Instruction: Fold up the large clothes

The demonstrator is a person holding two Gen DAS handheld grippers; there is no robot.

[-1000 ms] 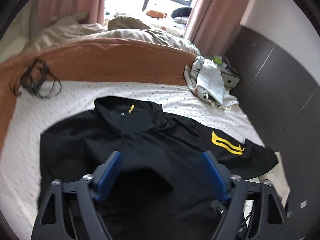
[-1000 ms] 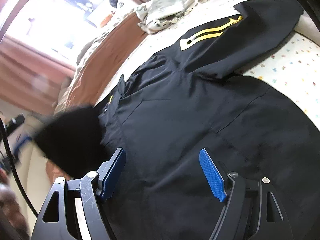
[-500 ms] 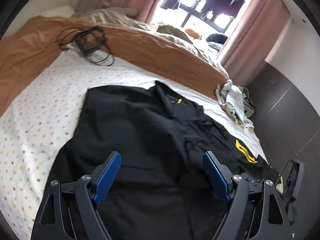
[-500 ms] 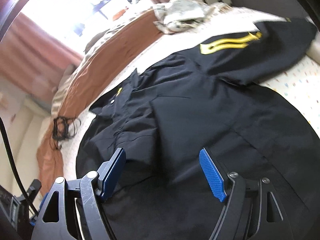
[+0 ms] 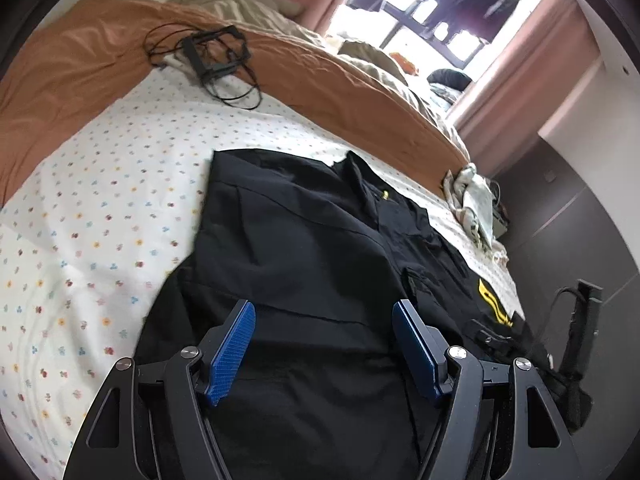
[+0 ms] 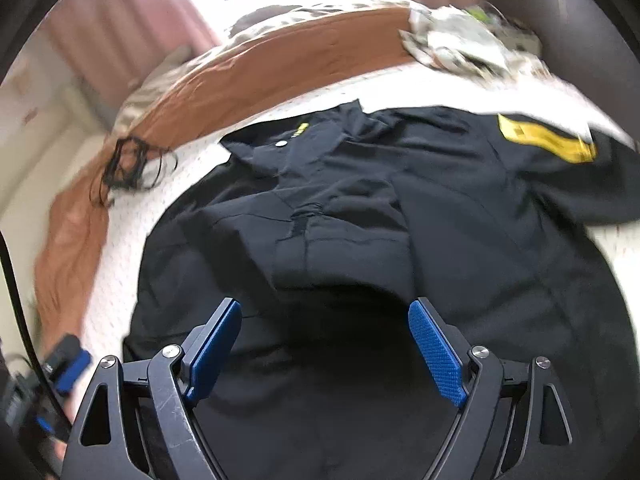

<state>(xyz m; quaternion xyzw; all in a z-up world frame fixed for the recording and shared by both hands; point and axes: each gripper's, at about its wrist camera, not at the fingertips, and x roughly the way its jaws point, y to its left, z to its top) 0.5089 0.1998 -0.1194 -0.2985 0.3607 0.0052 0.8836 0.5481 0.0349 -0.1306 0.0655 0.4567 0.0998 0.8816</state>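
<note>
A large black shirt with a yellow sleeve patch lies spread on the dotted white bed sheet. Its left sleeve is folded in over the body. My left gripper is open and empty, hovering over the shirt's lower left part. In the right wrist view the same shirt fills the middle, its yellow patch at the upper right. My right gripper is open and empty above the shirt's hem. The right gripper also shows in the left wrist view at the right edge.
An orange blanket borders the sheet at the back and left. A black frame with cables lies on it. A crumpled pale cloth sits at the bed's far right corner. Dark cabinets stand at the right.
Both grippers have swung over the shirt; the left view turned left and lower over its left side. The right view turned to face the collar. The left sleeve now lies folded in.
</note>
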